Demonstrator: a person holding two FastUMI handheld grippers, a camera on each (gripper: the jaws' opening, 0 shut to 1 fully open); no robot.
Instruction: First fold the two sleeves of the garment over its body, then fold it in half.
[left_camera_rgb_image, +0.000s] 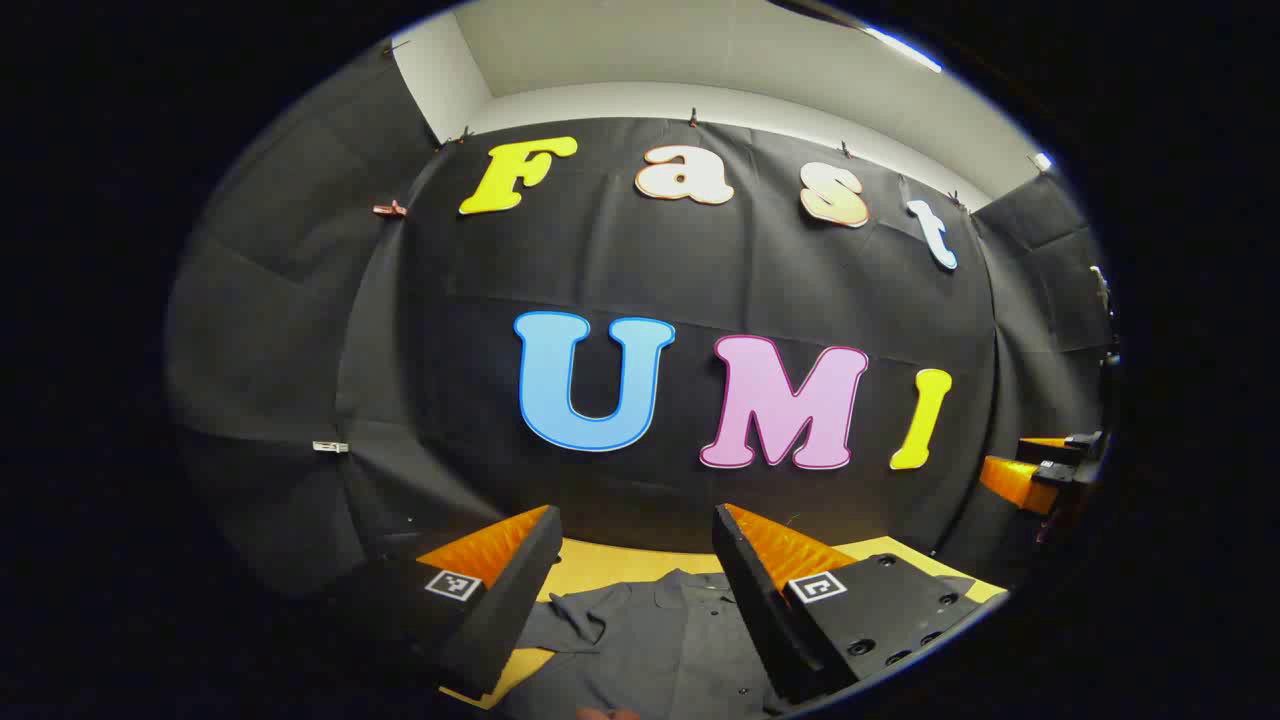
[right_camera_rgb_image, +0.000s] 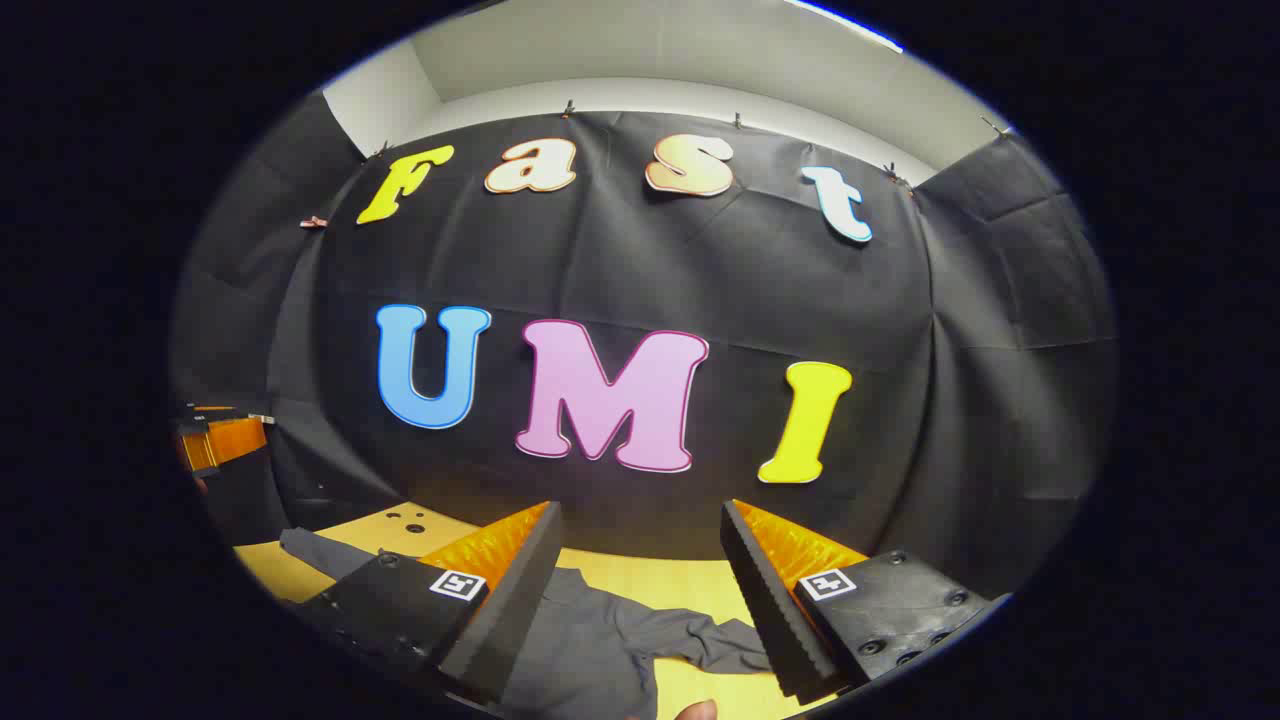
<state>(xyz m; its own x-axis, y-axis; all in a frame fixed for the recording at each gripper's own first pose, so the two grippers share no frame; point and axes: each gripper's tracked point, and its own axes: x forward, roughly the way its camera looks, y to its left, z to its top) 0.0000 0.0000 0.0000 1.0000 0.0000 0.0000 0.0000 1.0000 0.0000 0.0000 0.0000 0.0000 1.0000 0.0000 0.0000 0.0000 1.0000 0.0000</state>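
- While both grippers hang raised above the table, each set of jaws stands wide apart with nothing between them.
- Left gripper (left_camera_rgb_image: 635, 590): jaws spread, pointing at the booth wall more than at the table; through the gap, below the tips, lies the dark grey button-front fabric garment (left_camera_rgb_image: 665, 640), spread flat on the yellow wooden tabletop (left_camera_rgb_image: 640, 563).
- Garment collar sits just beyond the left gripper's tips; the button placket runs from there back toward the camera, so the long axis of the body lies along this gripper's line of sight.
- One crumpled sleeve (left_camera_rgb_image: 575, 620) shows beside the left finger in the left gripper view, resting on the table out from the body, not yet folded over.
- Right gripper (right_camera_rgb_image: 640, 600): jaws likewise wide, empty, also raised; the same garment (right_camera_rgb_image: 590, 650) lies below and between the fingers.
- In the right gripper view a sleeve (right_camera_rgb_image: 715, 640) trails out toward the right finger, rumpled, lying on bare table; another strip of grey cloth (right_camera_rgb_image: 320, 550) reaches out far left.
- Judgement: each sleeve lies nearest its own side's gripper, so each arm is placed to take its own sleeve; either must tip down and descend first.
- Other gripper visible at the edge of each view, level with its partner, well apart.
- Fingertip edge at the bottom of both views; too little to say more.
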